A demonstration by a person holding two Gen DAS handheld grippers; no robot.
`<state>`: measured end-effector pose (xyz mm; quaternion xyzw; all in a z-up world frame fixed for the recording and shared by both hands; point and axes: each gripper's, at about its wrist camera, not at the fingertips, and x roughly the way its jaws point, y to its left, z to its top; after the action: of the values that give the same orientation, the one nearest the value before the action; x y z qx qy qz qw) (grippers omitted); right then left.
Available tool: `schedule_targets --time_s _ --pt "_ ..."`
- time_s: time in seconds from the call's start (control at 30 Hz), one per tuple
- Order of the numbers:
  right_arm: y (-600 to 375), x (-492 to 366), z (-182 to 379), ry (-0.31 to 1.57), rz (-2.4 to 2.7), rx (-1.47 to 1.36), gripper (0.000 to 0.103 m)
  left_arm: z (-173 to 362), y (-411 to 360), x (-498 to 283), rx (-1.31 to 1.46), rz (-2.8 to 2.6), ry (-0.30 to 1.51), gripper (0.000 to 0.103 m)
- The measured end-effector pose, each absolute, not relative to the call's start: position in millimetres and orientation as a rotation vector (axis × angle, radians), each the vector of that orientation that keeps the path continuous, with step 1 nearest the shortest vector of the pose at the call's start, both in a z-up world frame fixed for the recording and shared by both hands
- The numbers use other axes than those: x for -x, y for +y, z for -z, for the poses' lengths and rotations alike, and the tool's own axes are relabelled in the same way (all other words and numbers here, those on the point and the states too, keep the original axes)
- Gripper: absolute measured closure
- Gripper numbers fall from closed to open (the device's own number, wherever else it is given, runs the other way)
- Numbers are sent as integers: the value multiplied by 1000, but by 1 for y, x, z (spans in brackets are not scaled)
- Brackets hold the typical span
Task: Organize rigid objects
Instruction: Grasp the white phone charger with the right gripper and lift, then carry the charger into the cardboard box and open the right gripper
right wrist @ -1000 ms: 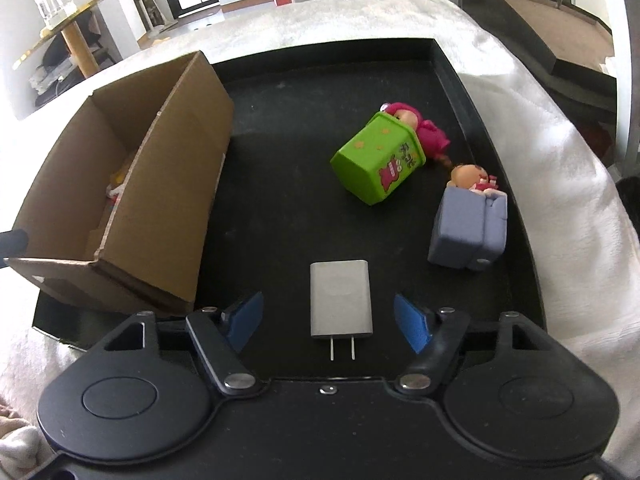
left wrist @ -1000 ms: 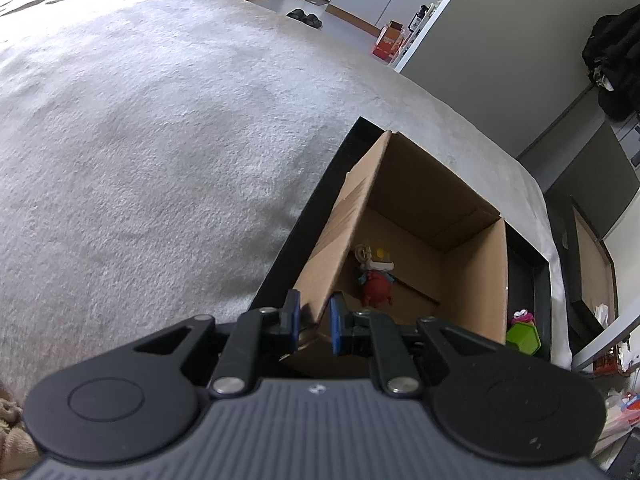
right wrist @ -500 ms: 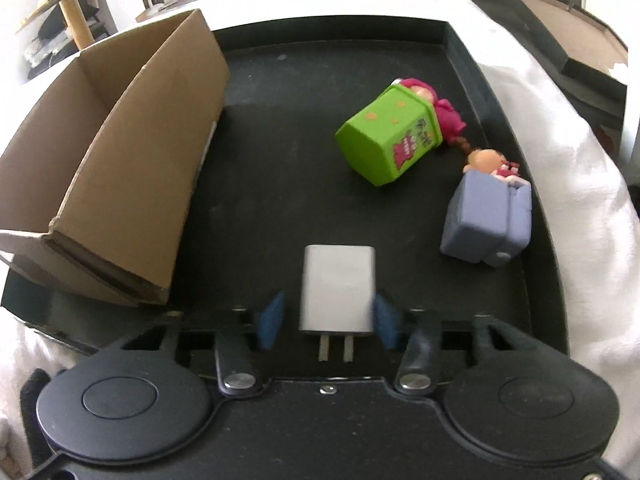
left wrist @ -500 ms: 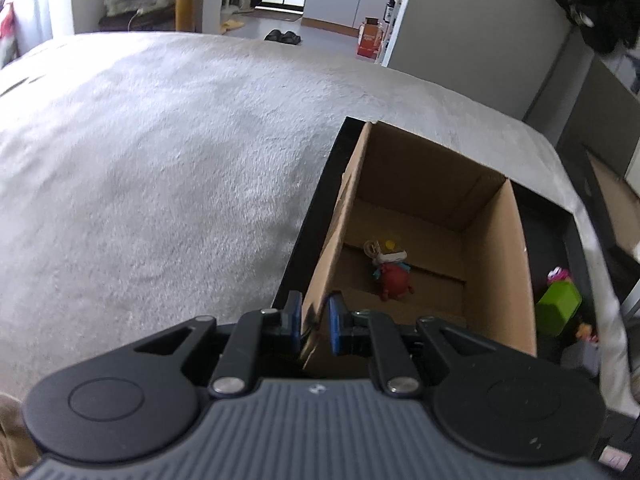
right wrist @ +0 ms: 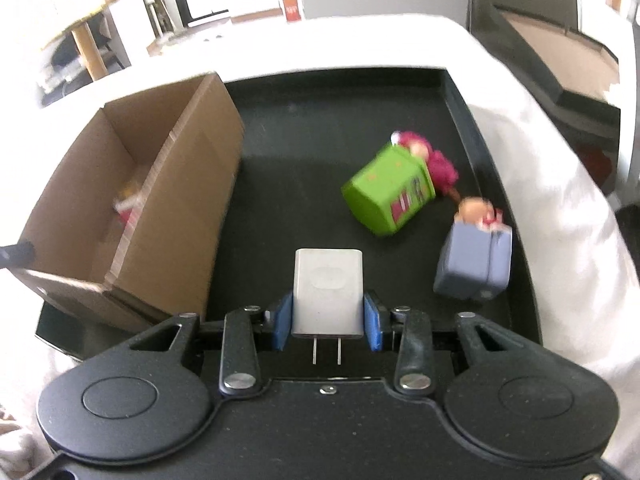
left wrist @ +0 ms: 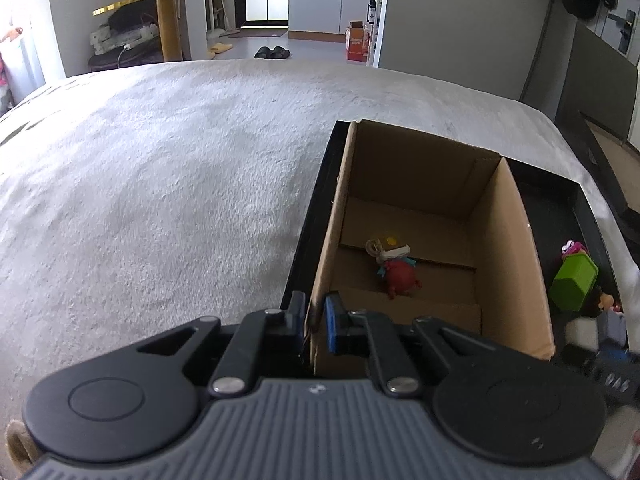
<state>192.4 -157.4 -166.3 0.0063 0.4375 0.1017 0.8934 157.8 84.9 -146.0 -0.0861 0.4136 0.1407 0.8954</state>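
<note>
My right gripper (right wrist: 328, 320) is shut on a white charger plug (right wrist: 328, 288), prongs pointing back at the camera, held just above the black tray (right wrist: 320, 120). On the tray's right part lie a green toy box with a pink figure (right wrist: 388, 196) and a grey-purple block toy (right wrist: 474, 264). An open cardboard box (right wrist: 176, 184) stands on the tray's left side. My left gripper (left wrist: 315, 320) pinches the near left wall of that cardboard box (left wrist: 420, 184), its jaws still closing on the wall. A red toy figure (left wrist: 400, 276) lies inside.
The tray (left wrist: 312, 216) rests on a white fluffy blanket (left wrist: 160, 184) that spreads wide to the left. The green toy (left wrist: 574, 284) shows past the box's right wall. A dark framed board (right wrist: 560, 52) stands at the far right.
The right jaws went from wide open around the charger to shut on it, and it now hangs a little above the tray. The left gripper rolled while staying on the box wall.
</note>
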Motion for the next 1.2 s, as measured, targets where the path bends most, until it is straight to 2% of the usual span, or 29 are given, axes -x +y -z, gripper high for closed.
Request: schedule_targets --time_s 0.57,1.2 --pt "-132 -202 94 749 -319 -32 66 146 85 -158 185 -290 865 94" --pt "-82 -219 77 729 -426 3 66 147 91 -158 236 -287 876 94"
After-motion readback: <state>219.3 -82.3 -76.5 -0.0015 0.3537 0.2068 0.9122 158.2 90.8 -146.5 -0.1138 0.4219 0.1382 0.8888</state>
